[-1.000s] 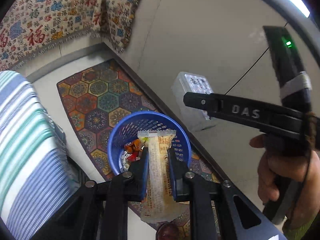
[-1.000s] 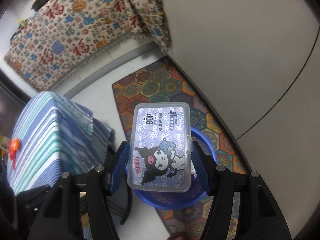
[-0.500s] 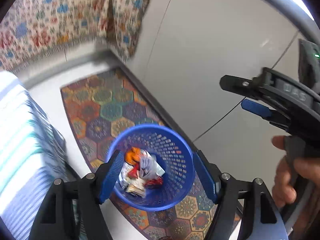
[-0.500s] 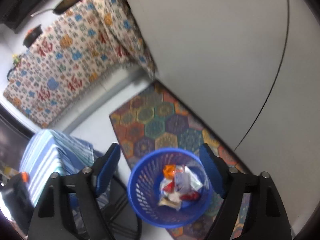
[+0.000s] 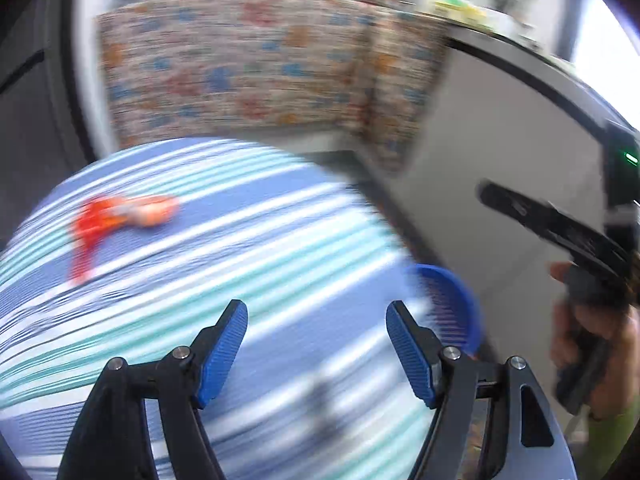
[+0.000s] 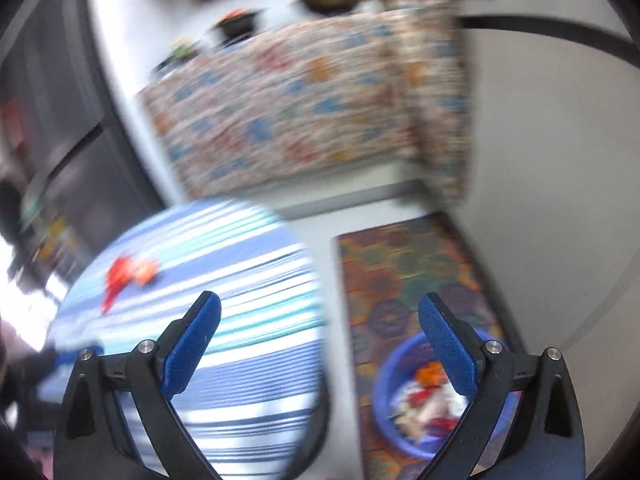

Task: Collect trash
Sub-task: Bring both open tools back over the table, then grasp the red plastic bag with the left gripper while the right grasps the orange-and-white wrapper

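I am holding my left tool [image 5: 316,350] with its blue pads spread wide and nothing between them, pointing it over the round table [image 5: 248,280] in its blue, teal and white striped cloth. Ahead and to the left of this tool, a piece of red and orange trash [image 5: 120,214] is lying on the cloth, well apart from the pads; the blur is keeping me from telling what kind of wrapper it is. Just right of the right pad, the rim of the blue basket [image 5: 452,304] is showing past the table's edge, lower than the tabletop.

I am also holding my right tool [image 6: 320,340] wide open and empty. Through its camera the striped table [image 6: 248,320] is sitting under the left pad, with the same red and orange trash [image 6: 128,272] ahead and to the left. The blue basket [image 6: 384,384] is standing on the patterned rug [image 6: 400,264] below the right pad, which is partly covering it, and it is holding a heap of wrappers [image 6: 424,404] in white, red and orange. In the left view my right hand is gripping the other tool's handle at the far right edge.
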A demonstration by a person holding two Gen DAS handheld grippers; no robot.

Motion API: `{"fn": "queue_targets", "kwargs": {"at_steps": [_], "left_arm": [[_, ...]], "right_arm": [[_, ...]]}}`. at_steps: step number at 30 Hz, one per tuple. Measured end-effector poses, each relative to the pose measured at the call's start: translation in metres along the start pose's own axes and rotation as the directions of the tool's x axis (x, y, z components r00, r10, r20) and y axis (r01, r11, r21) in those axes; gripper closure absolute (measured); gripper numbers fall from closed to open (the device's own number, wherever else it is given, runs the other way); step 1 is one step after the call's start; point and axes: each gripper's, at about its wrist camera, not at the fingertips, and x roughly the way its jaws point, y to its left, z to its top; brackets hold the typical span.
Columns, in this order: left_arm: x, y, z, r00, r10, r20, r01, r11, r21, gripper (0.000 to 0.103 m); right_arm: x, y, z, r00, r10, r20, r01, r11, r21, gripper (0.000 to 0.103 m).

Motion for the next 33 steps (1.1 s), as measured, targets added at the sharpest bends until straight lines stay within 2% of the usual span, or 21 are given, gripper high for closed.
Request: {"fn": "queue_targets", "kwargs": {"at_steps": [3,5,8,11,12,14,16,20,24,33], "left_arm": [[0.002,0.061,-0.012,0.988,0.152,-0.011,-0.152,0.987,-0.046,0.03],[0.009,0.101,-0.018,0.97,0.243,-0.025,-0.244,0.967,-0.075,0.03],[0.016,0.15,-0.024,0.957,0.286,-0.051,-0.291,0.948,-0.128,0.03],[0.026,0.18,-0.027,0.954,0.291,-0.074,-0.299,0.943,-0.149,0.03],[0.033,0.186,-0.027,0.953,0.29,-0.088,-0.3,0.942,-0.148,0.03],[0.046,0.195,-0.022,0.956,0.273,-0.11,-0.286,0.949,-0.134,0.03],[0.053,0.201,-0.016,0.962,0.259,-0.088,-0.269,0.955,-0.122,0.024],[0.066,0.21,-0.003,0.964,0.258,-0.064,-0.264,0.958,-0.113,0.011],[0.085,0.218,0.009,0.965,0.252,-0.07,-0.258,0.961,-0.103,0.005],[0.098,0.227,0.028,0.967,0.241,-0.079,-0.248,0.965,-0.087,0.0]], "right_arm": [[0.036,0.064,-0.013,0.992,0.087,-0.094,-0.097,0.989,-0.111,0.004],[0.061,0.098,-0.024,0.98,0.124,-0.156,-0.148,0.976,-0.159,0.004],[0.092,0.138,-0.039,0.965,0.128,-0.228,-0.178,0.96,-0.216,0.004],[0.117,0.161,-0.049,0.948,0.126,-0.292,-0.203,0.947,-0.25,0.004],[0.125,0.17,-0.053,0.937,0.088,-0.338,-0.179,0.952,-0.249,0.004],[0.138,0.183,-0.06,0.931,0.063,-0.36,-0.176,0.941,-0.289,0.004],[0.147,0.191,-0.066,0.926,0.04,-0.375,-0.169,0.932,-0.32,0.003],[0.15,0.196,-0.072,0.932,0.018,-0.361,-0.156,0.921,-0.357,0.002],[0.152,0.193,-0.072,0.94,0.022,-0.341,-0.154,0.918,-0.365,0.0],[0.16,0.189,-0.063,0.94,0.039,-0.339,-0.178,0.904,-0.389,0.0]]}}
